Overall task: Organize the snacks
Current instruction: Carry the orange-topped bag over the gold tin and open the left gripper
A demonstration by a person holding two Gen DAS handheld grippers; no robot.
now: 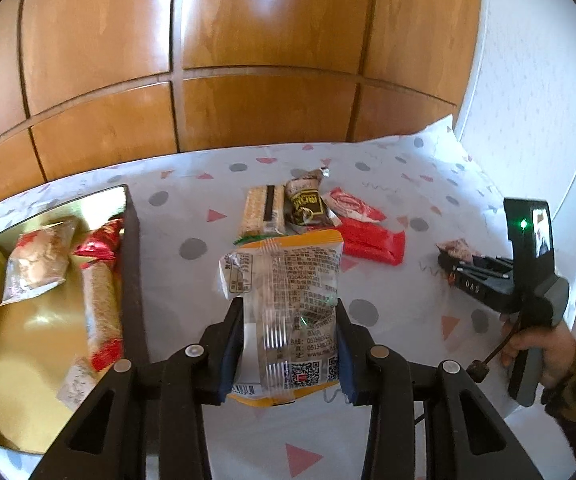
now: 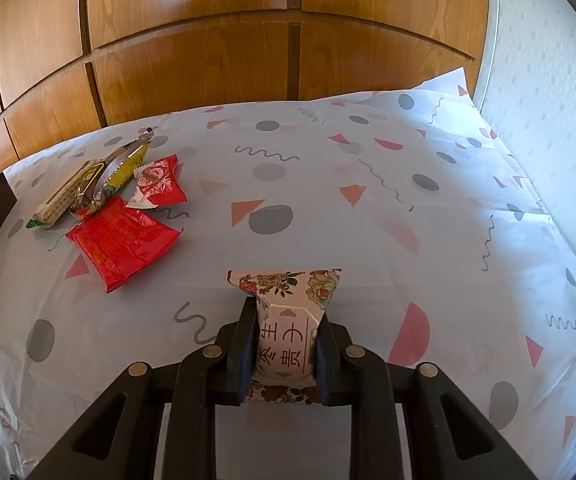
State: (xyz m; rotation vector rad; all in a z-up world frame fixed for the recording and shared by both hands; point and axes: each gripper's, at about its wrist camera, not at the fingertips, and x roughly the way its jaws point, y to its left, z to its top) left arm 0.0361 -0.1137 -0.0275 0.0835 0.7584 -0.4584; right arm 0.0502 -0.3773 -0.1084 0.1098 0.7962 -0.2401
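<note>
1. Wood-panelled cabinet doors back a table under a pale tablecloth printed with grey dots and pink triangles.
2. At far left, a gold-lined box contains a clear cookie bag and a long red-ended cracker bar.
3. Left gripper clamps a clear orange-edged snack packet, held near the box.
4. Behind it lie a sesame cracker pack, a brown wrapper and two red packets.
5. Right gripper pinches a floral pastry packet, right of the pile.
</note>
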